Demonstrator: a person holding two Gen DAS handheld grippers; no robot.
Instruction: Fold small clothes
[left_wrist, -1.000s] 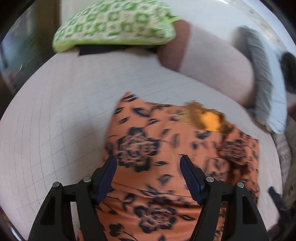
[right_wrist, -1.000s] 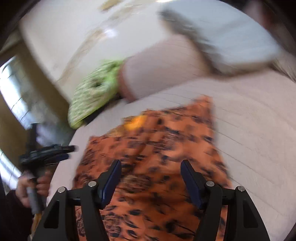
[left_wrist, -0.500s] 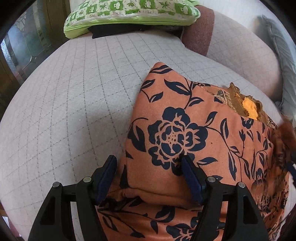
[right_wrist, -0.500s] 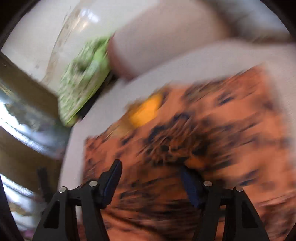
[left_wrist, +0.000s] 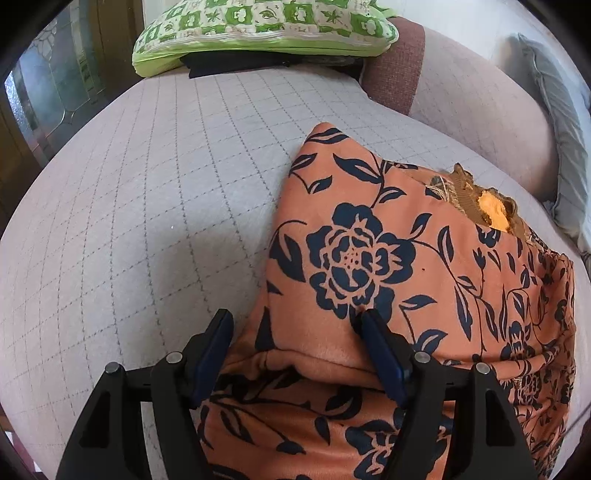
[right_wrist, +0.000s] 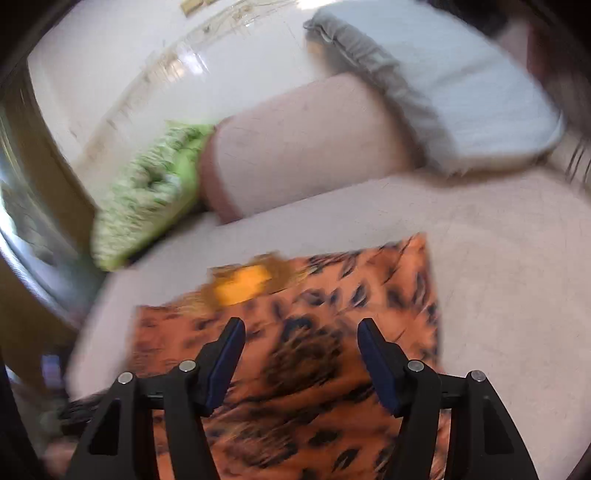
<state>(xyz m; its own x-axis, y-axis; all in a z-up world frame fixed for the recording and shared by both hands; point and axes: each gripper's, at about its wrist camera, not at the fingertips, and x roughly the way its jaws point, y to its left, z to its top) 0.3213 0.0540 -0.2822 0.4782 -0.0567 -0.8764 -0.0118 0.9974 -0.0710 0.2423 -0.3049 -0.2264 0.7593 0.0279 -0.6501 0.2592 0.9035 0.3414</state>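
An orange garment with dark blue flowers (left_wrist: 388, 258) lies on the quilted grey-pink sofa seat (left_wrist: 147, 184), its near part folded over itself, with a yellow inner collar (left_wrist: 491, 210) showing at the far side. My left gripper (left_wrist: 295, 325) is open, low over the garment's left folded edge, holding nothing. In the blurred right wrist view the same garment (right_wrist: 314, 350) lies flat, and my right gripper (right_wrist: 299, 332) is open above its middle, empty.
A green-and-white patterned pillow (left_wrist: 258, 33) lies at the far end of the seat on a dark item (left_wrist: 229, 62). A pink backrest bolster (left_wrist: 480, 110) and a grey-white pillow (right_wrist: 443, 92) line the back. A wooden door with glass (left_wrist: 44, 92) stands on the left.
My left gripper has moved down and left to the garment's left folded edge. My right gripper has swung and pulled back above the garment; both stay open.
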